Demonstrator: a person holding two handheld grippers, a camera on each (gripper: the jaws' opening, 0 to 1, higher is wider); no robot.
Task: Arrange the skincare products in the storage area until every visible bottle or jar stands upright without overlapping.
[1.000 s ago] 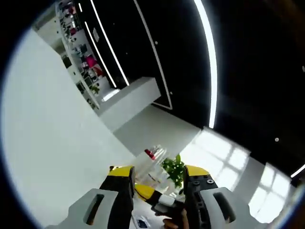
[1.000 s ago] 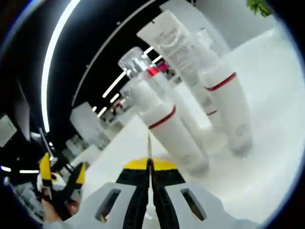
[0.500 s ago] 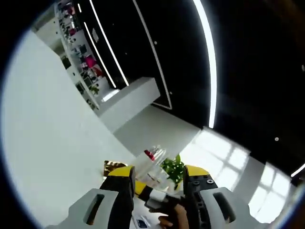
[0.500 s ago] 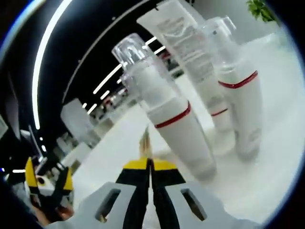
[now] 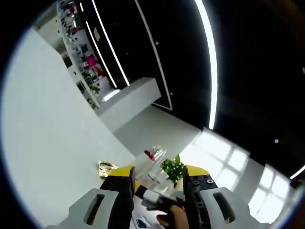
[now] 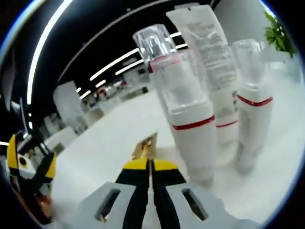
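Three skincare products stand upright and close together on the white table [image 6: 100,143]: a white pump bottle [image 6: 190,129] with a clear cap and red band in front, a tall white tube [image 6: 209,57] behind it, and a second red-banded bottle [image 6: 252,119] to the right. My right gripper [image 6: 150,164] is shut, with a thin gold sachet [image 6: 145,145] rising from between its tips, left of the front bottle. My left gripper [image 5: 158,174] is open with nothing between its jaws. Far beyond it I see the bottles [image 5: 155,164] and the gold sachet [image 5: 107,167].
A green plant [image 6: 281,33] stands behind the bottles, and it also shows as the plant [image 5: 174,167] in the left gripper view. A hand [image 5: 174,217] is low between my left jaws. The left gripper [image 6: 28,167] sits at the lower left of the right gripper view. Shelves [image 5: 81,52] line the far wall.
The right gripper view has swung, so the bottles now look more upright and closer. The gold sachet has turned from edge-on to show its face. In the left gripper view it has slid left.
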